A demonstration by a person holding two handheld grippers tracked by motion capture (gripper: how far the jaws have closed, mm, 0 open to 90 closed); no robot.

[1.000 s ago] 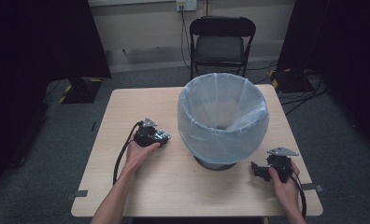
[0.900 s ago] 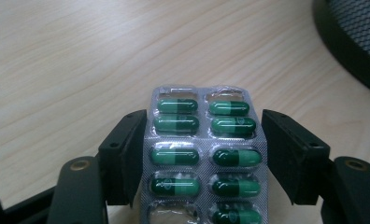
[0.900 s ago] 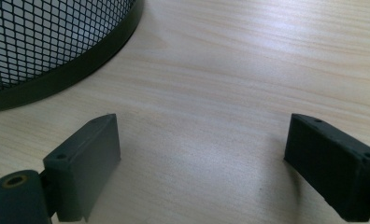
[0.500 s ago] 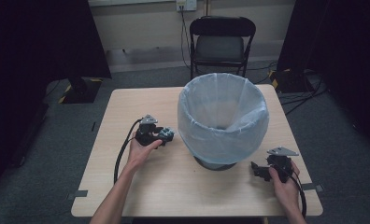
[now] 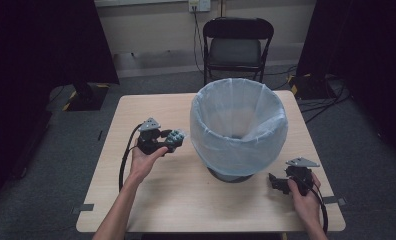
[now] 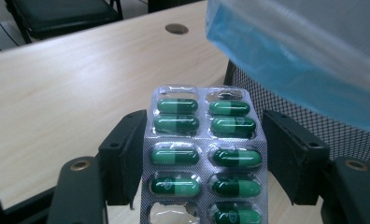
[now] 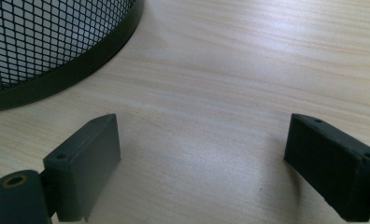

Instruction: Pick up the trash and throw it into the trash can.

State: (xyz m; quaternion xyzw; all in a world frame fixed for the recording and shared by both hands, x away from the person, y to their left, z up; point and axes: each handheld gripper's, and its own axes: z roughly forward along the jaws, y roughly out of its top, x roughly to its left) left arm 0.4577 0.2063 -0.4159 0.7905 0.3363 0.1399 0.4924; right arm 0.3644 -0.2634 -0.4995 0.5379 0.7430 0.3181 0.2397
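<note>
Left claw [image 6: 199, 154], raised just above the table [image 5: 196, 200] beside the bin [image 5: 238, 130], has a blister pack of green capsules [image 6: 204, 154] standing between its jaws. One jaw lies against the pack's left edge. A narrow gap seems to show at the other edge, so I cannot tell whether I am truly clenched on the pack or only cradling it. In the high view this claw [image 5: 172, 140] points toward the bin's near wall, with the pack at its tip.

Right claw [image 7: 202, 163] is released, jaws wide apart over bare wood, holding nothing. It sits low near the bin's black base ring [image 7: 80, 60]; in the high view it [image 5: 275, 183] is at the table's near right corner, well apart from my left claw.

Risk, as I judge it: the pack is thin, stiff foil held by its edges, so it could bow, twist or slide out if I tilt my hand or loosen my hold. It would then drop to the table short of the bin. The blue liner [image 6: 295, 56] hangs down over the mesh, so a low approach could snag it.

Orientation: the pack's long axis runs straight out along my jaws, its far end toward the bin. Its capsule face is turned up toward my camera, and each capsule lies crosswise.
</note>
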